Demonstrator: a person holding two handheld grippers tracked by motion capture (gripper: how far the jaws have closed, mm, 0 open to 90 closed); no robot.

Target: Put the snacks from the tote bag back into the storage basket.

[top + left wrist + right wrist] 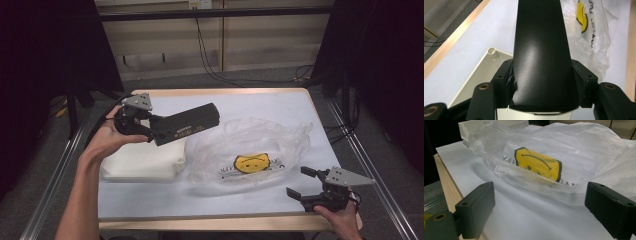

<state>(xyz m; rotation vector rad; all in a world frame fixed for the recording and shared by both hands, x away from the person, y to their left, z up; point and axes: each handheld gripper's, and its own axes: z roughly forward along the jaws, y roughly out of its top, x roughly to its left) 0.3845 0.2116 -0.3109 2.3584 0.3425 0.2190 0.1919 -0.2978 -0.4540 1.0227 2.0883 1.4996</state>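
Observation:
A long black box (192,123) is held off the table by one end, with my left gripper (156,131) shut on it at the left side. In the left gripper view the black box (541,47) runs away from the camera, and the pads of my left gripper (541,77) press on both of its sides. A crumpled clear plastic bag (250,145) with a yellow smiley print (252,162) lies mid-table. My right gripper (298,181) rests near the front right edge, open, its jaws facing the bag (564,152) with nothing between them (541,202).
A white shallow tray (140,162) lies on the white table cover (280,105) under the left hand, touching the bag's left side. The wooden table edge (220,222) runs along the front. Cables trail across the floor behind the table.

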